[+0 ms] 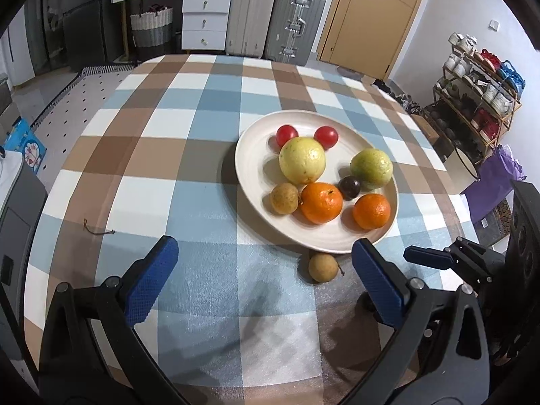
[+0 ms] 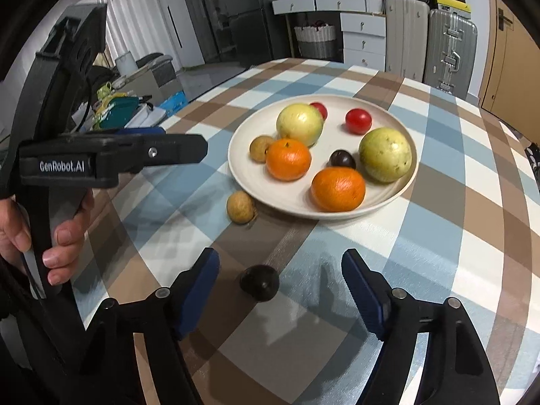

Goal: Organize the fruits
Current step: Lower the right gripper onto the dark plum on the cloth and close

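A cream plate on the checked tablecloth holds two oranges, two yellow-green guavas, two red tomatoes, a dark plum and a brown longan. A second longan lies on the cloth just off the plate's near rim. A dark plum lies on the cloth between my right gripper's open fingers. My left gripper is open and empty, near the loose longan. My right gripper is open.
A small twig lies on the cloth at the left. My left gripper and the hand holding it show at the left of the right wrist view. Suitcases, drawers and a shoe rack stand beyond the table.
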Available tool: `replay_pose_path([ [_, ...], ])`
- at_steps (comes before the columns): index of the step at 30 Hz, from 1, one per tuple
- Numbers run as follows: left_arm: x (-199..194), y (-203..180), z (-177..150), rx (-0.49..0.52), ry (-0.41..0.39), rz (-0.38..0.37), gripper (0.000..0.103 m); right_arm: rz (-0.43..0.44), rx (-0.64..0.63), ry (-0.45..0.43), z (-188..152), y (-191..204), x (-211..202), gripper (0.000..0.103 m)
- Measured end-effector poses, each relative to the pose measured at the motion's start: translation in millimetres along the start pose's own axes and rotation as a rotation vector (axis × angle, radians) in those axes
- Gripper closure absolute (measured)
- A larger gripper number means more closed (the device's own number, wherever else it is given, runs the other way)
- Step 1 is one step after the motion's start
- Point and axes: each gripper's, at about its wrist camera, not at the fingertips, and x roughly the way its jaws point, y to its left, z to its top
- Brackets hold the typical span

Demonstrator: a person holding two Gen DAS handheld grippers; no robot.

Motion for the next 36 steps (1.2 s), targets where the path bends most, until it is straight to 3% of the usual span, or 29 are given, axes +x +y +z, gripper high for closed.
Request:
replay_pose_path([
  [6,5,1,-3,-0.012,0.025,-0.005,0.0,-0.021,-0.028,0.043,-2,6,7,0.045],
  [11,7,0,-4,-0.007,0.029,-0.005,0.0,-0.022,-0.029,0.063,-5,7,11,0.054],
  [15,8,1,-4,-0.012,0.034,-0.001,0.0,0.015,-0.045,0.076,-4,13,12,0.075],
  [24,9,2,-5,-0.019,0.041,-0.005,0.0,0.013,-0.029,0.099,-4,16,15,0.077],
  [31,10,-2,-10,-0.014,0.046,0.003,0.0,-0.004,-0.008,0.045,2,10,1,0.077],
  [36,7,-5,-13,-0.021,0.029,-0.031,0.0,-0.013,0.04,0.023,5,-3,-5,0.077],
])
